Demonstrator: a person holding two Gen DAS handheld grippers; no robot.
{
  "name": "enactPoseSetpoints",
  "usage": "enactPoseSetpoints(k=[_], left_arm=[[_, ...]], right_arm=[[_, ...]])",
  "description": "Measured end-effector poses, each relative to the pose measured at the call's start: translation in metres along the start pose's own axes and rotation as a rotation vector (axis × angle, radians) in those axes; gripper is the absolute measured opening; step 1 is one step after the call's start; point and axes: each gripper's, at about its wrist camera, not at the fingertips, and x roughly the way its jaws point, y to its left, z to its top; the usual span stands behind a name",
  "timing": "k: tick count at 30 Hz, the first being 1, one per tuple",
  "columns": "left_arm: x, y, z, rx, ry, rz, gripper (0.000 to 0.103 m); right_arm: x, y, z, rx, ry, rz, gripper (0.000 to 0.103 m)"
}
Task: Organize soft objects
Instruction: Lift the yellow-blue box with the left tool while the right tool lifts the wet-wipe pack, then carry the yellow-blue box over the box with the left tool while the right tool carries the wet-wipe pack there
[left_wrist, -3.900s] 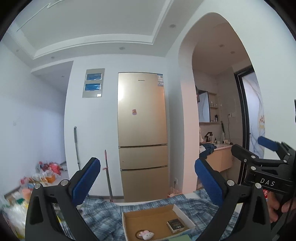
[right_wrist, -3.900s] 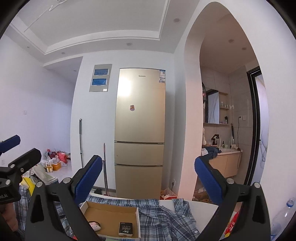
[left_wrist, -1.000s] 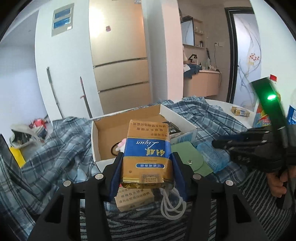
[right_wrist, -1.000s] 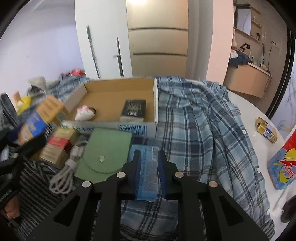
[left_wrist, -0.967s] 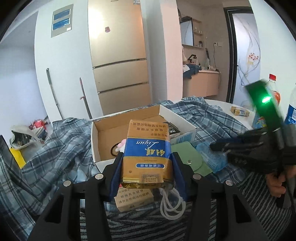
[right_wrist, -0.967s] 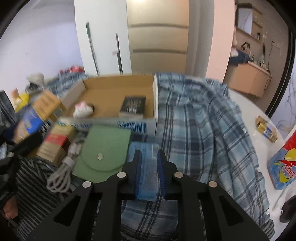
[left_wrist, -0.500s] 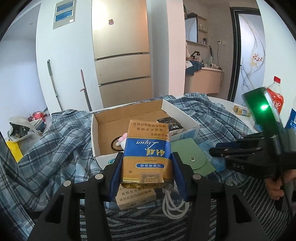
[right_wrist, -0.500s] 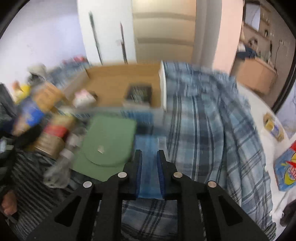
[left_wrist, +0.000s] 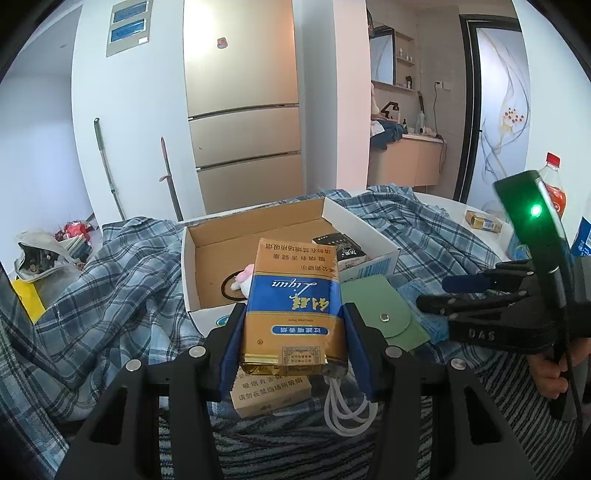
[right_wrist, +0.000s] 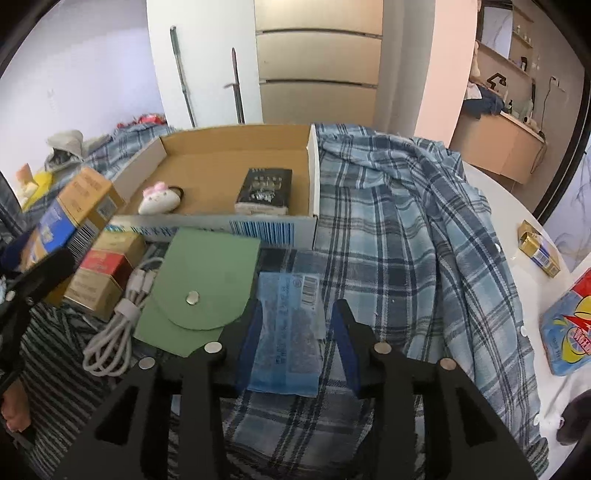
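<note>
Behind a gold fridge (left_wrist: 243, 110), plaid shirts (right_wrist: 413, 229) cover the desk, where an open cardboard box (right_wrist: 312, 173) sits toward the far edge. Held raised in front of that box, the left gripper (left_wrist: 293, 332) pinches a gold-and-blue soft pack (left_wrist: 293, 306), long axis pointing away along the fingers; its script reads upside down, seemingly "Liqun". Nearer the front edge, the right gripper (right_wrist: 297, 343), fingers spread, straddles a blue tissue packet (right_wrist: 288, 332) lying lengthwise between them, barcode at its far end, beside a green pouch (right_wrist: 203, 288).
</note>
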Motion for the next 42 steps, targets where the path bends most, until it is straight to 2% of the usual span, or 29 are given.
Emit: enactPoseSetpoints(k=[2, 10, 13, 15, 16, 21, 23, 29, 34, 42], left_arm=[[0.000, 0.001, 0.000, -0.002, 0.001, -0.001, 0.053], [0.000, 0.002, 0.000, 0.000, 0.005, -0.001, 0.053], [0.000, 0.002, 0.000, -0.001, 0.005, -0.002, 0.053], [0.000, 0.002, 0.000, 0.000, 0.002, -0.001, 0.053], [0.000, 0.002, 0.000, 0.001, 0.001, -0.001, 0.053], [-0.004, 0.001, -0.001, 0.005, -0.026, 0.004, 0.053], [-0.007, 0.000, -0.001, 0.008, -0.041, 0.008, 0.053], [-0.019, -0.001, -0.002, 0.008, -0.106, 0.028, 0.053], [-0.028, 0.002, 0.000, -0.008, -0.148, 0.049, 0.053], [-0.057, 0.004, 0.008, -0.021, -0.259, 0.128, 0.053]], right_arm=[[0.006, 0.005, -0.001, -0.030, 0.036, 0.009, 0.042], [0.017, 0.014, -0.001, -0.082, 0.094, -0.048, 0.049], [0.017, 0.013, -0.002, -0.076, 0.092, -0.043, 0.049], [0.016, 0.009, -0.002, -0.056, 0.081, -0.057, 0.044], [0.013, 0.007, -0.002, -0.044, 0.069, -0.052, 0.039], [0.001, 0.001, -0.002, -0.018, 0.016, -0.026, 0.037], [-0.005, 0.002, -0.002, -0.020, -0.016, -0.018, 0.033], [-0.028, 0.007, -0.003, -0.030, -0.136, -0.006, 0.033], [-0.040, 0.011, -0.003, -0.048, -0.201, -0.003, 0.033], [-0.069, 0.017, -0.004, -0.069, -0.329, -0.034, 0.033]])
